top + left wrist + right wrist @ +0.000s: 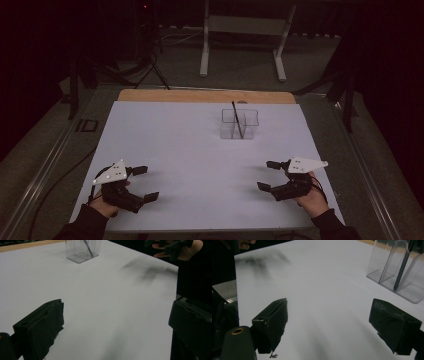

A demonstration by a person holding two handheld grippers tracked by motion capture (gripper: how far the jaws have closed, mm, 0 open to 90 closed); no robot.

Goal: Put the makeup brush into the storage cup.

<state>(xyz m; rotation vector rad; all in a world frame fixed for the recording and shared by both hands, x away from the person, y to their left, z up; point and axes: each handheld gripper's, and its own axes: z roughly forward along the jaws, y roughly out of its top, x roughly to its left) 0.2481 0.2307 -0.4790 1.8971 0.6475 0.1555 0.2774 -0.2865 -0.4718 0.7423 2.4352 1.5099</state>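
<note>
**Two open claws, one pen in a clear box**

Both claws sit low near the front edge of the white desk (pixel 165 150), far apart from each other. The left claw (pixel 146 183) is spread wide and holds nothing. The right claw (pixel 268 175) is spread wide too — nothing is in it.

The clear box (pixel 239 123) stands toward the back of the desk, a bit right of the middle, well apart from both claws. A dark pen (pixel 236 119) leans inside it, its top poking out above the rim.

It looks like an in-between step: nothing is gripped yet. I think the next move is a reach forward to the box, most likely by the right claw, which is nearer. The pen is thin, so the claw must come in from above and close on the top part.

The box walls are see-through and hard to make out — I cannot tell for sure which slot holds the pen. In the right gripper view the top of the box (pixel 398 270) is cut off.
</note>
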